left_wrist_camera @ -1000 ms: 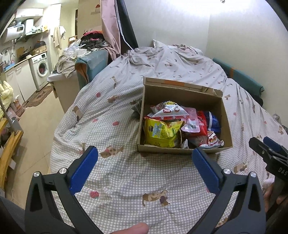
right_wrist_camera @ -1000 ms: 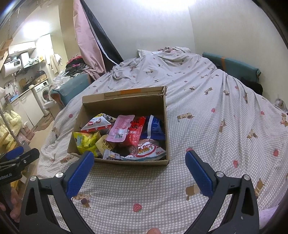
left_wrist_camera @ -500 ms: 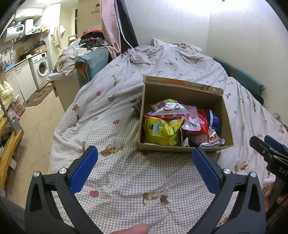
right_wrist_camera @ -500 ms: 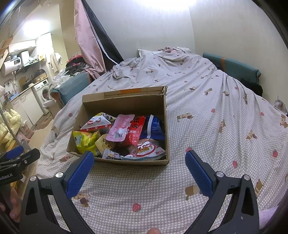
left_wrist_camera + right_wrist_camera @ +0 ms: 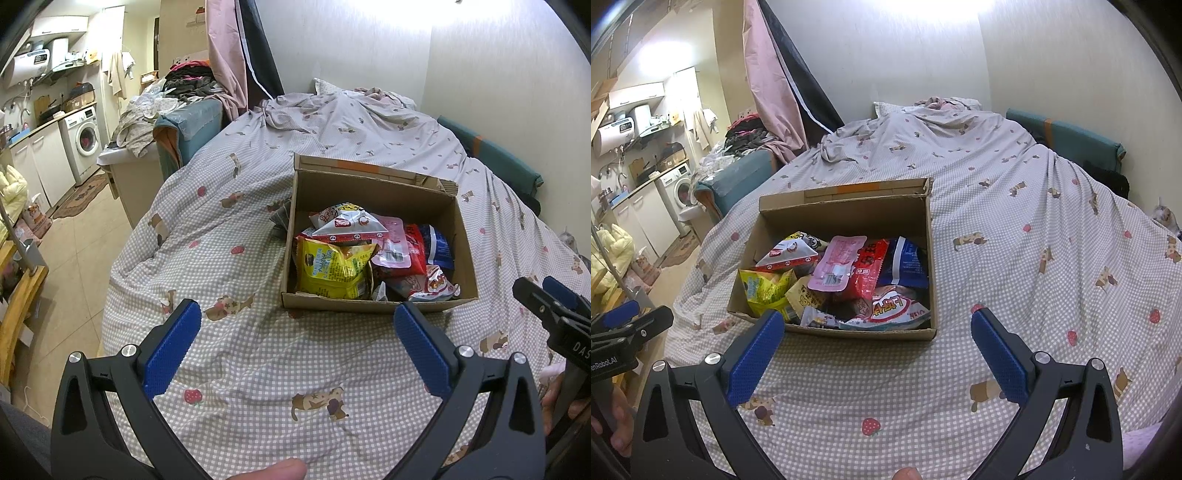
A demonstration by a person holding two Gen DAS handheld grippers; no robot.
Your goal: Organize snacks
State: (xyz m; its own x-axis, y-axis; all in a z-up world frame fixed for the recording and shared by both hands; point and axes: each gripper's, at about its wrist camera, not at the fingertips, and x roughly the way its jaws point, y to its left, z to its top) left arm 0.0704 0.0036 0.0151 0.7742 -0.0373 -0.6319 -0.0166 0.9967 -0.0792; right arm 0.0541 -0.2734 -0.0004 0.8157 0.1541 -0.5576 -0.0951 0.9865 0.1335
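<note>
Both your grippers, left gripper (image 5: 297,345) and right gripper (image 5: 877,349), hang spread wide and empty; the snacks (image 5: 846,280) sit piled in the box (image 5: 373,192), frame centre (sorted or awaiting sorting, can't say).

The box (image 5: 373,301) is open-topped brown cardboard, upright, with its far flap folded back. Inside the box, the snacks lie in a loose pile: a yellow bag (image 5: 332,271) at the near left corner, a white-and-red pouch (image 5: 349,227) behind it, and a pink packet (image 5: 836,267), red packet (image 5: 870,271) and blue packet (image 5: 905,264) toward the right wall. A white-and-red bag (image 5: 890,310) lies at the near right corner.
</note>
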